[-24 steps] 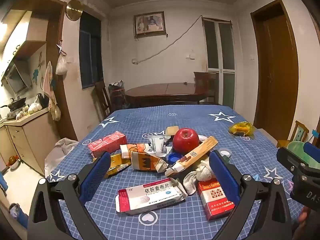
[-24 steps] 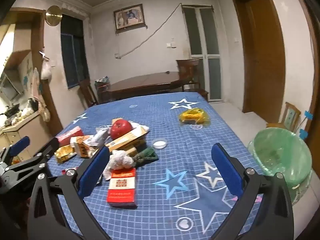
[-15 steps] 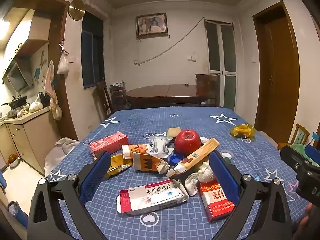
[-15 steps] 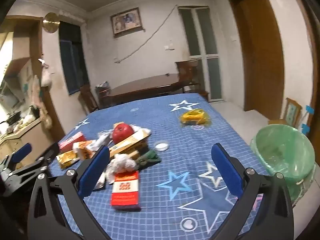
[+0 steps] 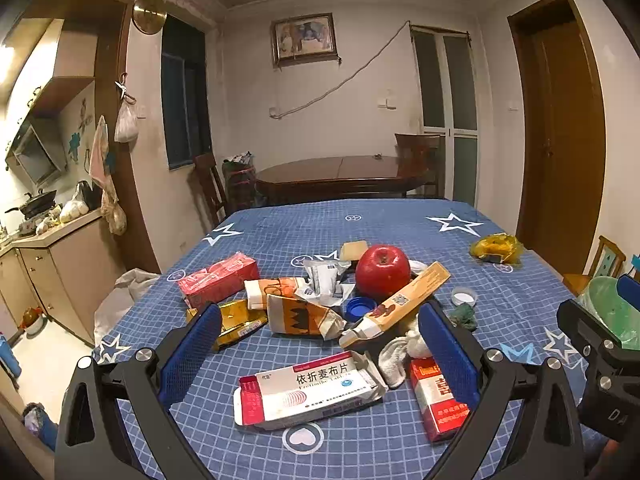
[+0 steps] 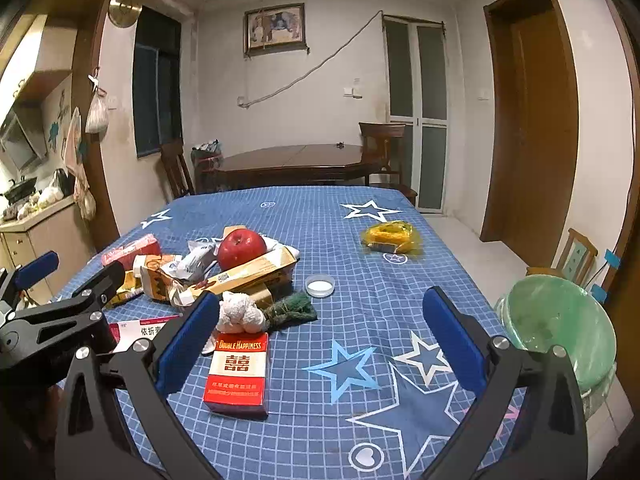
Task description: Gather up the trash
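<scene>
Trash lies heaped on the blue star tablecloth (image 5: 360, 220). My left gripper (image 5: 320, 346) is open just above a white medicine box (image 5: 308, 392), touching nothing. Beyond it lie a crumpled orange carton (image 5: 300, 314), a red pack (image 5: 218, 280), a long orange box (image 5: 400, 304), a blue cap (image 5: 359, 307) and a red apple (image 5: 382, 270). My right gripper (image 6: 320, 344) is open over bare cloth, with a red cigarette box (image 6: 236, 372) by its left finger (image 6: 188, 344). A white tissue wad (image 6: 240, 312) and a green rag (image 6: 292, 310) sit behind that box.
A bin lined with a green bag (image 6: 556, 328) stands off the table's right edge. A yellow bag (image 6: 392, 237) and a white cap (image 6: 319, 285) lie apart on the cloth. Farther back are a wooden table (image 6: 296, 160) and chairs; a kitchen counter (image 5: 52, 232) is left.
Both grippers stay wide open and hold nothing. The views shift only slightly, and nothing on the table has moved.
</scene>
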The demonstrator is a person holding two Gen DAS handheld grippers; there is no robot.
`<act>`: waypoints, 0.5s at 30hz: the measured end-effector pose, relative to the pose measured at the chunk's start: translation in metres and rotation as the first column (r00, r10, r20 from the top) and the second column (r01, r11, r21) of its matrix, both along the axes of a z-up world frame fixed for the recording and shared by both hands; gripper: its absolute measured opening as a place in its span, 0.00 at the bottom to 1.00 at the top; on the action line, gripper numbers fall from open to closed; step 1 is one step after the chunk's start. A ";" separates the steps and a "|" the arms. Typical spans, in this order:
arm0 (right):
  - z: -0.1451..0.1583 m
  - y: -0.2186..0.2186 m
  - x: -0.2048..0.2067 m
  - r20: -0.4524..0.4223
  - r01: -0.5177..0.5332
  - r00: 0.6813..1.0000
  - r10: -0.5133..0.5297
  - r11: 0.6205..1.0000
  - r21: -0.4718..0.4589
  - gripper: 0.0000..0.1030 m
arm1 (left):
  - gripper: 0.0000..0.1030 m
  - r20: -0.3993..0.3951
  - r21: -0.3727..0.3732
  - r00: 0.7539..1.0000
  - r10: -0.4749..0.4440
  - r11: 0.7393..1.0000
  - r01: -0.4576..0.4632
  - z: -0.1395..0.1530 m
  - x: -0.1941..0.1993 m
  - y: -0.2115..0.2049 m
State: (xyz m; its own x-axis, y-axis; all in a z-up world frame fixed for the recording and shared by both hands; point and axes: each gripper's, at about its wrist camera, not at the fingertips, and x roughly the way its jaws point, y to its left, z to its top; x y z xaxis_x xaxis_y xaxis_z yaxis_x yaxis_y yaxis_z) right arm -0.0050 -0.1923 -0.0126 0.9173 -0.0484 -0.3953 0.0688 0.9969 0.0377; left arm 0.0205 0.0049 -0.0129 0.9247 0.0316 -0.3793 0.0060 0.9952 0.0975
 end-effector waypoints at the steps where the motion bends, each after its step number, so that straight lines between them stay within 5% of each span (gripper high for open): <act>1: 0.000 0.002 0.001 0.001 -0.001 1.000 0.001 1.000 -0.009 0.95 | 0.95 0.001 0.003 1.000 0.004 1.000 -0.004 -0.001 0.002 0.000; 15: -0.009 0.018 0.013 0.016 -0.001 1.000 0.003 0.995 -0.103 0.95 | 0.95 -0.024 -0.001 0.999 0.038 0.999 -0.038 -0.020 0.023 0.014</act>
State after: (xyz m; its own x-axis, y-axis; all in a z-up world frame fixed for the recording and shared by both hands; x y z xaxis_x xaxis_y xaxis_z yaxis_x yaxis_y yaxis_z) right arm 0.0076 -0.1747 -0.0218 0.9235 -0.0862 -0.3738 0.0671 0.9957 -0.0639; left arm 0.0433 0.0188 -0.0327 0.9136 0.0665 -0.4010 -0.0300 0.9949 0.0966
